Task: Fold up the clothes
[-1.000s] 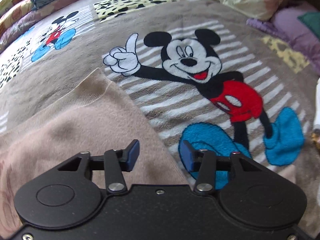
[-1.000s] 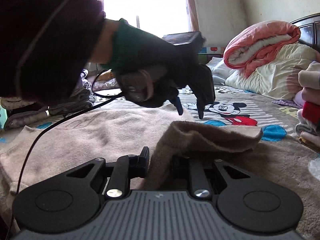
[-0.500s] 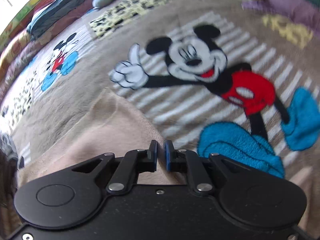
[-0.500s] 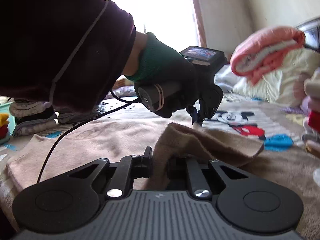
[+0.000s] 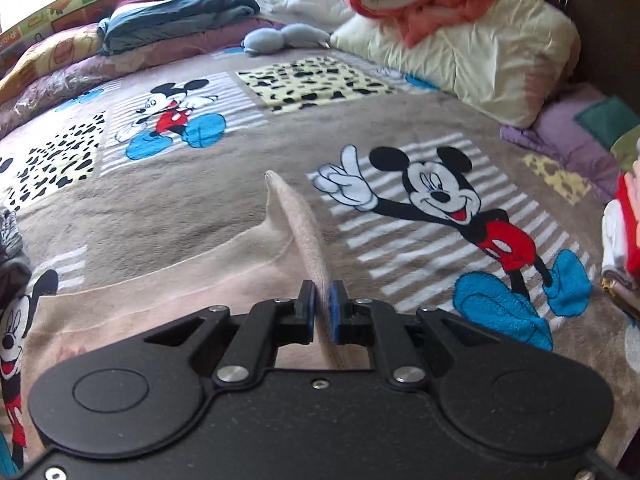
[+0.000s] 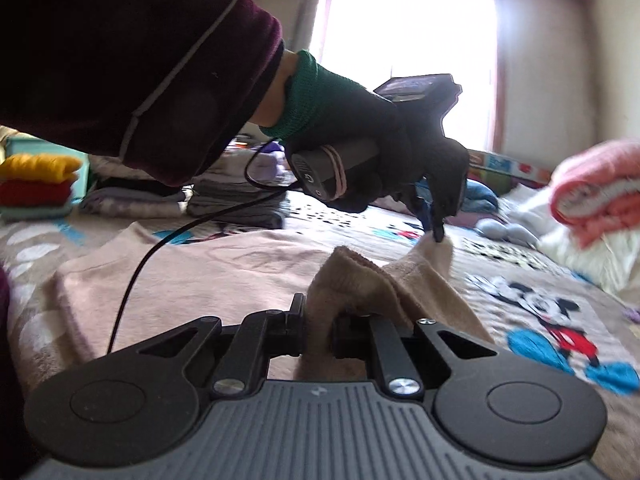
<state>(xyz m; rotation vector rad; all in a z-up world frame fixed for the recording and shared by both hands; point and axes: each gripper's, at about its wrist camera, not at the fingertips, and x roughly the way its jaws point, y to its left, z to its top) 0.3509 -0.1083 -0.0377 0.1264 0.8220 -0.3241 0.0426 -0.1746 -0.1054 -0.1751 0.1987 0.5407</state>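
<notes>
A beige knit sweater [image 6: 200,272] lies spread on the Mickey Mouse blanket [image 5: 400,128]. My left gripper [image 5: 320,312] is shut on one edge of the sweater [image 5: 296,220] and lifts it into a raised ridge. In the right wrist view the left gripper [image 6: 438,232] pinches that corner above the bed. My right gripper [image 6: 320,332] is shut on another bunched fold of the same sweater [image 6: 360,280], held just above the blanket.
Rolled pink and cream quilts [image 5: 460,12] lie at the bed's head. Folded clothes stand at the right [image 5: 624,232] and stacks at the far left [image 6: 36,184]. A grey soft toy [image 5: 284,38] lies near the pillows. A cable [image 6: 136,280] hangs from the left hand.
My left gripper closed on the sweater's edge and lifted it off the blanket. My right gripper kept its hold and rose slightly with the fold.
</notes>
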